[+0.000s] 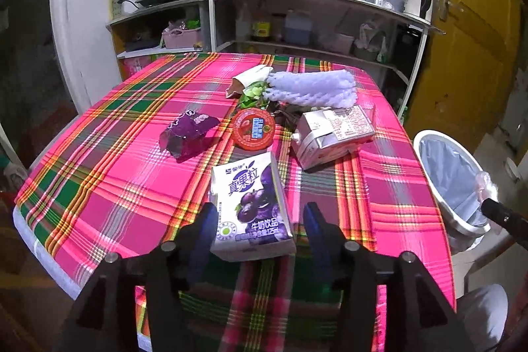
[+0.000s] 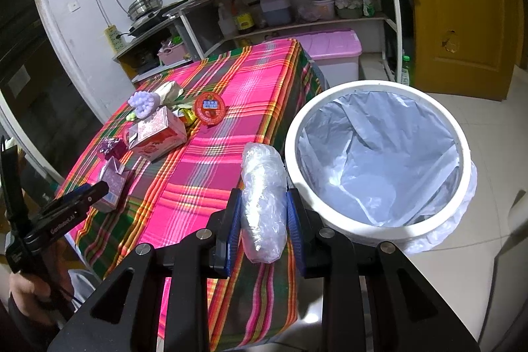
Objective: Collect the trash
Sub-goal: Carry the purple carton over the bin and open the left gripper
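My left gripper [image 1: 259,213] is open, its jaws on either side of a purple-and-white milk drink carton [image 1: 252,203] lying on the pink plaid tablecloth [image 1: 115,180]; it also shows in the right wrist view [image 2: 84,192]. My right gripper [image 2: 264,210] is shut on a crumpled clear plastic wrap [image 2: 263,203], held above the table's edge just left of the white trash bin [image 2: 378,160] with its grey liner. The bin also shows in the left wrist view [image 1: 450,183].
On the table lie a purple wrapper [image 1: 188,136], a red round lid cup [image 1: 253,129], a pink-and-white carton [image 1: 333,136], white foam netting [image 1: 313,88] and a paper cone [image 1: 250,78]. Kitchen shelves [image 1: 313,22] stand behind. A yellow door [image 2: 462,5] is at right.
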The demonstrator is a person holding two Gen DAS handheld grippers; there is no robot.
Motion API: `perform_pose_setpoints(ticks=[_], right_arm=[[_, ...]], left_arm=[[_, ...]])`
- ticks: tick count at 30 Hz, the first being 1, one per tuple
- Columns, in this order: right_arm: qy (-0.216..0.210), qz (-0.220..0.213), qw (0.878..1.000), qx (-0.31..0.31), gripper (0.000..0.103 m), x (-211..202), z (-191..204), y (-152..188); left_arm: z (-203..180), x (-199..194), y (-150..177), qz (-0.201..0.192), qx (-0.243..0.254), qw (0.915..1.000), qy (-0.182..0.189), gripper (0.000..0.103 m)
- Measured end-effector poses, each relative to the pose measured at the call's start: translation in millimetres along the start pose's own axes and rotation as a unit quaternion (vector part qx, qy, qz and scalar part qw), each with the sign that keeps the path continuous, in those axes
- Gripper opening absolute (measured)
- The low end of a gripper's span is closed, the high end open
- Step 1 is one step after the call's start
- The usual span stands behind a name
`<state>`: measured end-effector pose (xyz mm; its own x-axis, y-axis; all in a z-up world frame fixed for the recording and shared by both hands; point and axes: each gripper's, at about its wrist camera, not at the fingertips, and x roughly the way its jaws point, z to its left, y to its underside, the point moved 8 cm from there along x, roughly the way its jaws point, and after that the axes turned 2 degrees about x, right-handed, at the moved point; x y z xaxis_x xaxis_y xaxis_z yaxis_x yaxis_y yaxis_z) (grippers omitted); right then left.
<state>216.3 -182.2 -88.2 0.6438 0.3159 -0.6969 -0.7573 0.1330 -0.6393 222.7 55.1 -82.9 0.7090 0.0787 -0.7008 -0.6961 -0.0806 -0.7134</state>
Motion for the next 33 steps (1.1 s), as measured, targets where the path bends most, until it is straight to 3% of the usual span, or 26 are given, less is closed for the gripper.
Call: perform_pose_setpoints(ticks=[9, 16, 17, 25, 33], right_arm=[[0.001, 0.003, 1.0, 0.001, 0.028, 2, 0, 0], [0.003, 0.003, 1.0, 0.001, 0.028, 3, -1, 0], [0.004, 0.002, 1.0, 0.001, 0.028, 3, -2, 0], [0.01, -0.001, 1.0, 0.003, 0.028, 1, -12, -1], [0.033, -0.005, 0.999, 0.018, 0.028, 1, -39, -4]], left_arm=[[13, 4, 0, -0.003, -0.012, 0.9999, 0.002, 0.062], [5, 15, 5, 0.012, -0.005, 0.9998, 0.015, 0.061], [4, 15, 5, 0.011, -0.004, 0.9998, 0.016, 0.056], [-2, 0, 0, -0.017, -0.007, 0.9994, 0.029, 0.056], [-62, -30, -22, -0.051, 0.035, 0.9926, 0.104, 0.056]])
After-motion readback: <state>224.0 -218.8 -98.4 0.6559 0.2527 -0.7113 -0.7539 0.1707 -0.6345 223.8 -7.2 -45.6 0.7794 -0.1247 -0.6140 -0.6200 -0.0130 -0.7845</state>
